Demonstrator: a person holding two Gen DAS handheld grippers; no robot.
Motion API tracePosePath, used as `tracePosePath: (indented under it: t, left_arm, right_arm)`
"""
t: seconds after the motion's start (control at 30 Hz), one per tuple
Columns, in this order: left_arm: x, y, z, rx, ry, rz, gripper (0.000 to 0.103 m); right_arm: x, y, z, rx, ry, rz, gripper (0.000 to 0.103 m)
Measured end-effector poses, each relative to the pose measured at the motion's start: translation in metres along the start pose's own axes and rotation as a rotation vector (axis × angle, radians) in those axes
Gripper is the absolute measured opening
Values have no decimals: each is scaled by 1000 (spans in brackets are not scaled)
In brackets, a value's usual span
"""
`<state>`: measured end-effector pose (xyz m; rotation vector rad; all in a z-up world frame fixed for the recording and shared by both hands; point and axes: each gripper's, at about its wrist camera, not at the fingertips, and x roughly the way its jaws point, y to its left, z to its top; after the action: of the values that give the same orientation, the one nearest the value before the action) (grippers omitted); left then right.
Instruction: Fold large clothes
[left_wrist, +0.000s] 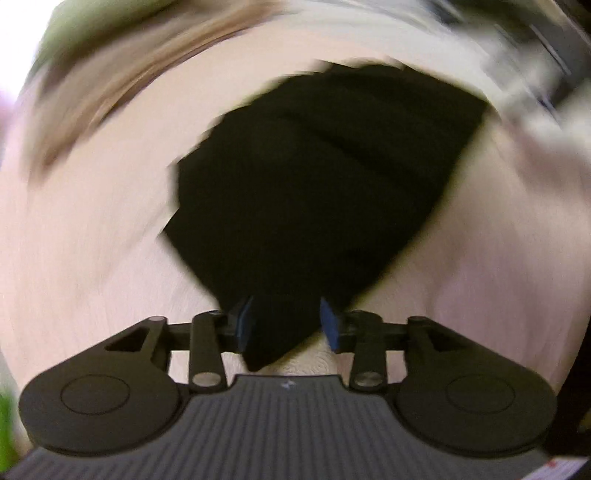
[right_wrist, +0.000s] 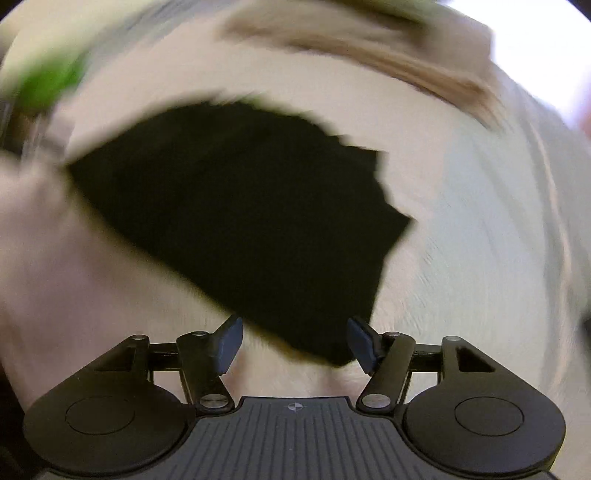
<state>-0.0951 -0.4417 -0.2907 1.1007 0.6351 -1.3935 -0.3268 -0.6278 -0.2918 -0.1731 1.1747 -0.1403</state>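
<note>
Black knit garment (left_wrist: 317, 192), folded into a rough thick bundle, lies on a pale pink-white fuzzy cover (left_wrist: 92, 240); whether that is a bed or a bench cannot be told. Both views are heavily blurred.

Left wrist view: left tongs (left_wrist: 288, 325) stand parted, blue pads (left_wrist: 245, 325) showing on both sides. A pointed corner of the black cloth hangs between them, near the left pad, with a gap to the right pad. Pads do not press it: released.

Right wrist view: right tongs (right_wrist: 295, 343) spread wide, dark blue pads (right_wrist: 231, 341) angled outward. Lower edge of the garment (right_wrist: 229, 206) reaches between them, closer to the right pad; no squeeze visible: released.

Tan band (right_wrist: 369, 48) curves across the far edge of the cover. Green smear (right_wrist: 48, 81) at upper left, unidentifiable.

Writing: none readable. Small pale mark on each tool's ribbed grey body (right_wrist: 295, 435), too small to read.
</note>
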Motion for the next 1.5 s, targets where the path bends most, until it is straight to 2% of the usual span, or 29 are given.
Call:
tracePosePath:
  t: [0.07, 0.17, 0.2, 0.23, 0.27, 0.3, 0.33, 0.43, 0.57, 0.7, 0.73, 0.77, 0.8, 0.83, 0.87, 0.97, 1.1, 1.2, 1.33, 1.5]
  left_arm:
    - [14, -25, -4, 166, 1, 35, 41]
    - [45, -46, -9, 320, 36, 138, 40]
    - [55, -46, -13, 344, 58, 161, 32]
    - [60, -43, -15, 349, 64, 169, 20]
    - [62, -40, -18, 355, 59, 179, 18]
    - [61, -36, -20, 357, 54, 170, 14]
    - [57, -30, -23, 351, 50, 163, 12]
    - [53, -21, -26, 342, 51, 140, 11]
    - [44, -18, -23, 254, 74, 119, 12]
    - [23, -5, -30, 173, 144, 136, 15]
    - [15, -2, -33, 145, 161, 143, 15]
    - [6, 3, -36, 115, 171, 153, 15]
    - [-3, 8, -38, 79, 174, 158, 15]
    - [-13, 13, -40, 44, 172, 161, 16]
    - [-23, 18, -41, 12, 169, 165, 16]
    - [-45, 29, -44, -60, 153, 150, 17]
    - [-59, 40, -51, -63, 124, 77, 22]
    - [-59, 57, -59, -41, 77, 21, 26]
    - [-58, 90, -67, -37, 20, -57, 27]
    - [-68, 116, -68, 25, -20, -112, 30]
  right_arm:
    - [12, 25, -6, -190, 0, -75, 60]
    - [37, 58, -19, -461, 6, -164, 60]
    - [45, 65, -24, -518, 2, -196, 60]
    - [52, 68, -27, -550, 3, -208, 60]
    - [56, 67, -30, -555, 2, -212, 55]
    - [56, 62, -32, -530, 2, -221, 44]
    - [56, 53, -34, -495, 23, -254, 9]
    - [48, 23, -47, -388, 72, -233, 5]
    - [43, 22, -50, -353, 77, -202, 4]
    - [37, 21, -39, -294, 157, -206, 8]
    - [32, 19, -41, -259, 180, -208, 19]
    - [27, 17, -40, -207, 188, -202, 40]
    - [17, 15, -39, -134, 181, -186, 51]
    - [9, 13, -38, -65, 170, -167, 66]
    - [1, 13, -36, 4, 168, -144, 69]
    - [-20, 22, -24, 179, 170, -126, 69]
    - [-48, 55, 4, 342, 135, -130, 69]
    - [-65, 90, 31, 410, 113, -160, 69]
    - [-87, 150, 73, 467, 102, -229, 69]
    - [-104, 219, 124, 530, 84, -244, 69]
